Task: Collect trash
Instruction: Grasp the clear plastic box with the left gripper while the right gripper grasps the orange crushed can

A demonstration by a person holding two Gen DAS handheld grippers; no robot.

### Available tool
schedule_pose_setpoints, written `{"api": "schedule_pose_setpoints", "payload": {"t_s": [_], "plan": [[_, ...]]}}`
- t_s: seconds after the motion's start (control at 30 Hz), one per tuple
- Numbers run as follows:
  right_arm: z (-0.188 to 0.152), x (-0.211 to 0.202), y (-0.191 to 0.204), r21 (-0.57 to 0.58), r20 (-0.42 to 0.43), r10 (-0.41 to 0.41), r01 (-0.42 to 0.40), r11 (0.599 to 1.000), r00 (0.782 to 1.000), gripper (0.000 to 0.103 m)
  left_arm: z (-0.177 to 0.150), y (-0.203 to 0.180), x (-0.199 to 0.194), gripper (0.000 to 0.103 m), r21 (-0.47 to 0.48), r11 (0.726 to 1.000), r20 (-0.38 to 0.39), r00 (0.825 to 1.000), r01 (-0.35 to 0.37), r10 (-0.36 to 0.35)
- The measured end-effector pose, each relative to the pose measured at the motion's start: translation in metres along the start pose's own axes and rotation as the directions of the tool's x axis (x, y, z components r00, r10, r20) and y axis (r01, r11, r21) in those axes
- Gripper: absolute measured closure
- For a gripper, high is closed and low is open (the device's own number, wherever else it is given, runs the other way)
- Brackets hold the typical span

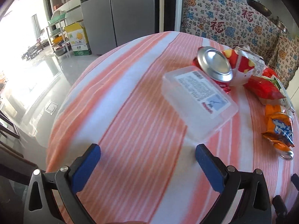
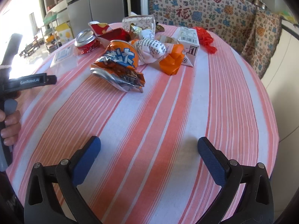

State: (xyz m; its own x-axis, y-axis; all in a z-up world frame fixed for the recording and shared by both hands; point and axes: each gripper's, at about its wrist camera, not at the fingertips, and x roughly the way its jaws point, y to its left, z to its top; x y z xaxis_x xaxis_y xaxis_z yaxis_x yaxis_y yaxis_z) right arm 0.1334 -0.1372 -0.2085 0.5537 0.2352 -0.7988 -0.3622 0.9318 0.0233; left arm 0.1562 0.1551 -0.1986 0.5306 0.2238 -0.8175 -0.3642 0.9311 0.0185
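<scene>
Trash lies on a round table with a pink striped cloth (image 1: pixel 130 130). In the left wrist view a clear plastic box (image 1: pixel 198 100) lies just ahead of my open, empty left gripper (image 1: pixel 147 149), with a crushed red can (image 1: pixel 214 65) and a red and white carton (image 1: pixel 243 65) behind it. A crushed orange can (image 1: pixel 278 128) lies at right. In the right wrist view my right gripper (image 2: pixel 149 145) is open and empty over bare cloth, well short of the crushed orange can (image 2: pixel 119 65), crumpled paper (image 2: pixel 151 48), an orange wrapper (image 2: pixel 172 59) and a white carton (image 2: pixel 188 43).
A patterned cloth-covered bench (image 2: pixel 205 9) stands behind the table. A grey fridge (image 1: pixel 119 15) and a shelf rack (image 1: pixel 56 33) stand across the glossy floor at left. The hand holding the left gripper (image 2: pixel 9 115) shows at the left edge of the right wrist view.
</scene>
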Motion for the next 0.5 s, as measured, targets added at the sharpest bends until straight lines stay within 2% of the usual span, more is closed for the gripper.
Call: {"api": "schedule_pose_setpoints", "payload": {"t_s": [0.1,0.23,0.3,0.37,0.5], "plan": [[0.001,0.0,0.0,0.0,-0.001,-0.003,0.003,1.0,1.0,0.0,-0.002,0.009,-0.01,0.0,-0.003,1.0,0.016,1.0,0.002,-0.002],[0.001,0.0,0.0,0.0,-0.001,-0.002,0.002,1.0,1.0,0.0,0.011,-0.017,-0.024,0.0,-0.016,0.991,0.037,0.99,0.134,-0.133],[0.001,0.0,0.0,0.0,0.0,-0.004,0.004,1.0,1.0,0.0,0.025,-0.035,-0.025,0.0,-0.019,0.987,0.05,0.986,0.16,-0.159],[0.001,0.0,0.001,0.001,0.002,-0.004,0.004,1.0,1.0,0.0,0.039,-0.051,-0.023,0.0,-0.023,0.988,0.067,0.986,0.152,-0.151],[0.001,0.0,0.002,0.002,0.003,-0.002,0.002,1.0,1.0,0.0,0.056,-0.066,-0.003,0.0,-0.022,0.997,0.051,0.996,0.069,-0.068]]}}
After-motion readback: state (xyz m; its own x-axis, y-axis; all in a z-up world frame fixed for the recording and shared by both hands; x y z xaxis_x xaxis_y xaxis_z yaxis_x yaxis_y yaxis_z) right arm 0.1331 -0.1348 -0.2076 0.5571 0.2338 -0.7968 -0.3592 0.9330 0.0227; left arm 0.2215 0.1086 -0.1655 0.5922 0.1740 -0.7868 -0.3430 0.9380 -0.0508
